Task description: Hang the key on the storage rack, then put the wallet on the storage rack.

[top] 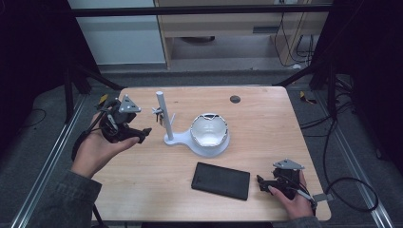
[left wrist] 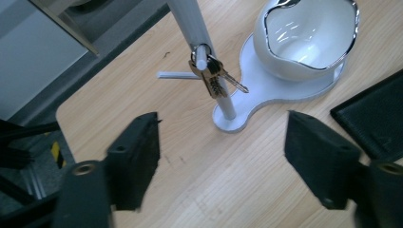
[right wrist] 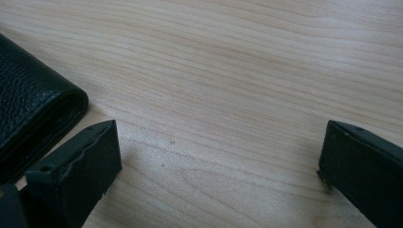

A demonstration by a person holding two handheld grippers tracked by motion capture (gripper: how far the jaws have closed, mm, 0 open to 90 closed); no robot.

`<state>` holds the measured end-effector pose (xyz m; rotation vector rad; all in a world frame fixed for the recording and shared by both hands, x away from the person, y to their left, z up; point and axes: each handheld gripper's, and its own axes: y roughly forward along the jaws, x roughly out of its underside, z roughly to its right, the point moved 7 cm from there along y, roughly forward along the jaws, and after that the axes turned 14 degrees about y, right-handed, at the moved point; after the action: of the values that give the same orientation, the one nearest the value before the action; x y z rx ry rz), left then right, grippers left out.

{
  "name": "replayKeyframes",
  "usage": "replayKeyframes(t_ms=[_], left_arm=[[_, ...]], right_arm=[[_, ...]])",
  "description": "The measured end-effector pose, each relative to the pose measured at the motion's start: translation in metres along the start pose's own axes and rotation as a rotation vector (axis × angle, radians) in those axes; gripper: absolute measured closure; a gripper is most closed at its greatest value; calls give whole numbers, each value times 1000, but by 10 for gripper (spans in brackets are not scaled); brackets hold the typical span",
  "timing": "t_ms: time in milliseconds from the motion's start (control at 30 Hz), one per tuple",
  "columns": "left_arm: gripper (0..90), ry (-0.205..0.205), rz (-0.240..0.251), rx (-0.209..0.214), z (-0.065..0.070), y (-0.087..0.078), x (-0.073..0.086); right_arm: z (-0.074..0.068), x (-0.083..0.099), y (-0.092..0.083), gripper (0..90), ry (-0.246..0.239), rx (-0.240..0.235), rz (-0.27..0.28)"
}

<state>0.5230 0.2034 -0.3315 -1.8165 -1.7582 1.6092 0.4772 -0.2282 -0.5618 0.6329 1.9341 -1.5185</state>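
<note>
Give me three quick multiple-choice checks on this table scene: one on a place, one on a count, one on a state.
1. Where does the bunch of brass keys hang?
A. on a peg of the white post stand
B. inside the white ceramic bowl
C. on the black leather wallet

2. How many wallets lie on the wooden table?
A. none
B. one
C. two

3. How is the left gripper?
A. shut on the keys
B. open, nothing between its jaws
C. shut on the bowl

Answers: 1 A, keys dangle from the peg; 2 B, one wallet; 3 B, jaws wide apart.
</note>
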Motion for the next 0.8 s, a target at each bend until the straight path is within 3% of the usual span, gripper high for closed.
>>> replayKeyframes(t_ms=[100,267,300,500,633,800], left_arm=[[132,0,37,15,12,2,5],[124,17,72,53,41,13,14],[134,31,78,58,47,16,16],[224,25,76,177,98,41,28],[267,30,69,220,128,66,38],[390,32,74,277,153,91,45]], right_arm=[[0,0,0,7,0,-3,-1],[2,-1,-3,42,1,-14,-4],[3,-2,-4,41,1,-17,-5],[1,-6,-12,47,-29,-52,33],[-1,-8,-18,83,-47,-68,62],[-1,-10,-21,174,-57,-71,83]])
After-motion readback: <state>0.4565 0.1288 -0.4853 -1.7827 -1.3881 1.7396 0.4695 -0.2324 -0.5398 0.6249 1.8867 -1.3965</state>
